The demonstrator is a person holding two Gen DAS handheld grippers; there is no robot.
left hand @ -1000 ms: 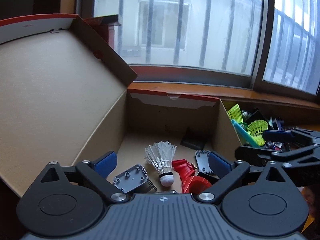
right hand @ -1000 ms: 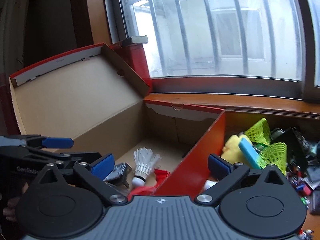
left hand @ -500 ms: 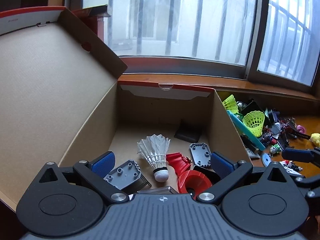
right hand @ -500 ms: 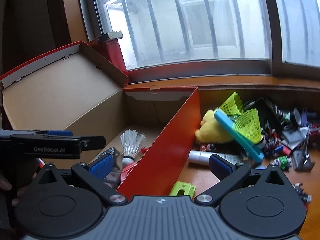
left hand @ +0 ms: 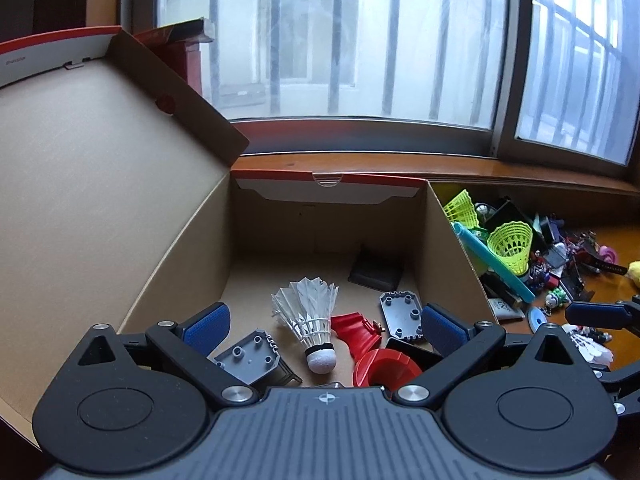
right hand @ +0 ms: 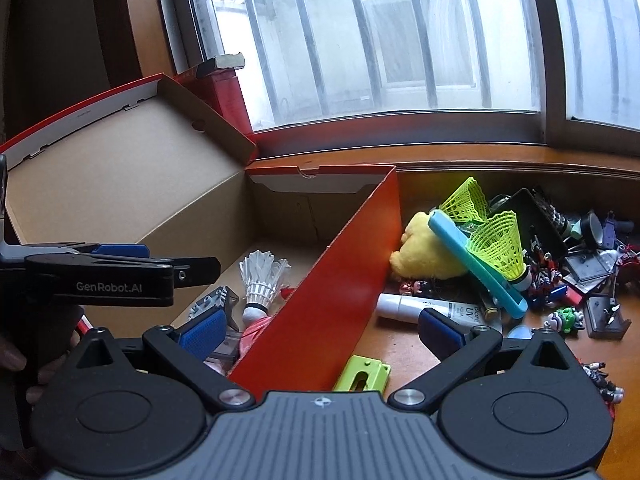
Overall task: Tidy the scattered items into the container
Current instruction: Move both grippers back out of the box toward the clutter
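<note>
The left gripper [left hand: 325,326] hangs over the near end of the open cardboard shoebox [left hand: 448,248], its jaws spread wide with nothing between the blue pads [left hand: 208,322]; inside the box, on the brown floor, a white feather shuttlecock [left hand: 310,318] lies near the middle with its cork toward the near edge, a grey studded block [left hand: 250,360] sits toward the near left corner, a red plastic piece [left hand: 374,346] lies just right of the shuttlecock, a flat grey plate [left hand: 402,314] lies beside that, and a dark flat object [left hand: 376,276] rests toward the far right corner; the box lid [left hand: 80,184] stands open on the left; the right gripper [right hand: 320,330] is held above the box's red right wall [right hand: 332,292], jaws likewise wide apart and holding nothing (one pad falls over the box, the other over the wooden table [right hand: 400,348]); on the table just outside that wall lie a yellow plush toy [right hand: 424,252], a light blue stick [right hand: 476,264] across it, two neon yellow shuttlecocks [right hand: 500,248], a white tube [right hand: 424,308] and a lime green clip [right hand: 362,374] by the near edge; farther right is a heap of small toys and dark parts [right hand: 576,272], too jumbled to name singly
</note>
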